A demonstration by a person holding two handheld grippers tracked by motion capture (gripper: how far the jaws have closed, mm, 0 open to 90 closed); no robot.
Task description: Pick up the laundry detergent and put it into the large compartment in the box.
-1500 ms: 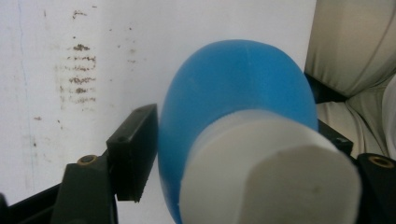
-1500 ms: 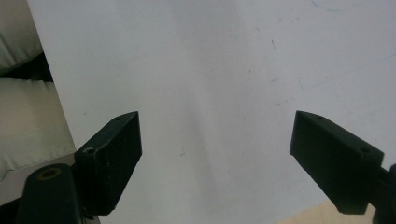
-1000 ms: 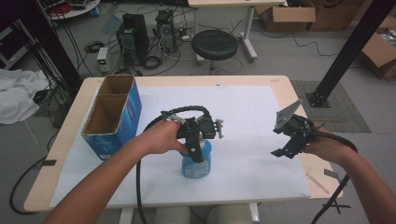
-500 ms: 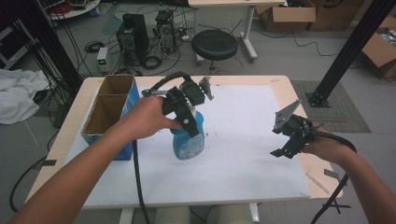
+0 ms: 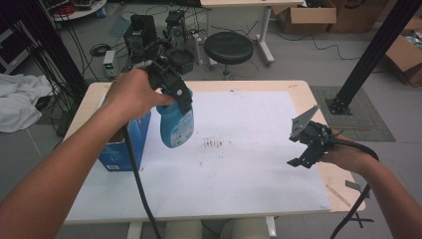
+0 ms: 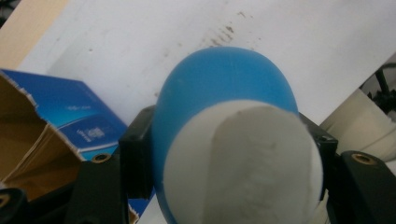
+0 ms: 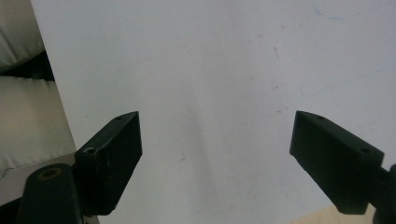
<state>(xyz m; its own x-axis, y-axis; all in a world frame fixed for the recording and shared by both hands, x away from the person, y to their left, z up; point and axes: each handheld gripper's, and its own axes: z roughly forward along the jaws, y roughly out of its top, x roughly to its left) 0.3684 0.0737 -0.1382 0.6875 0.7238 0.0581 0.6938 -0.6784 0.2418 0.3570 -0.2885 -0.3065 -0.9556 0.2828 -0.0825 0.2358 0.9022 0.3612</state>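
A blue plastic bottle (image 5: pixel 176 124) with a white cap hangs in the air above the left part of the white table sheet (image 5: pixel 239 149). My left gripper (image 5: pixel 175 97) is shut on its neck. In the left gripper view the white cap (image 6: pixel 243 163) faces the camera, the blue body (image 6: pixel 219 79) bulges behind it, and both black jaws press on its sides. Beside and below the bottle stands an open blue cardboard box (image 5: pixel 124 149), also seen as the box (image 6: pixel 60 121). My right gripper (image 5: pixel 304 152) hovers low over the table's right side, open, with nothing between its jaws (image 7: pixel 215 154).
Small brown marks (image 5: pixel 214 144) stain the sheet near its middle. A bare wooden rim (image 5: pixel 343 194) shows at the table's right edge. Beyond the table are a black stool (image 5: pixel 229 47), electronics, cables and cardboard boxes on the floor. A black stand post (image 5: pixel 368 55) rises at the right.
My left gripper has lifted the blue bottle off the table and carried it up and to the left, toward the box. The right gripper has stayed where it was.
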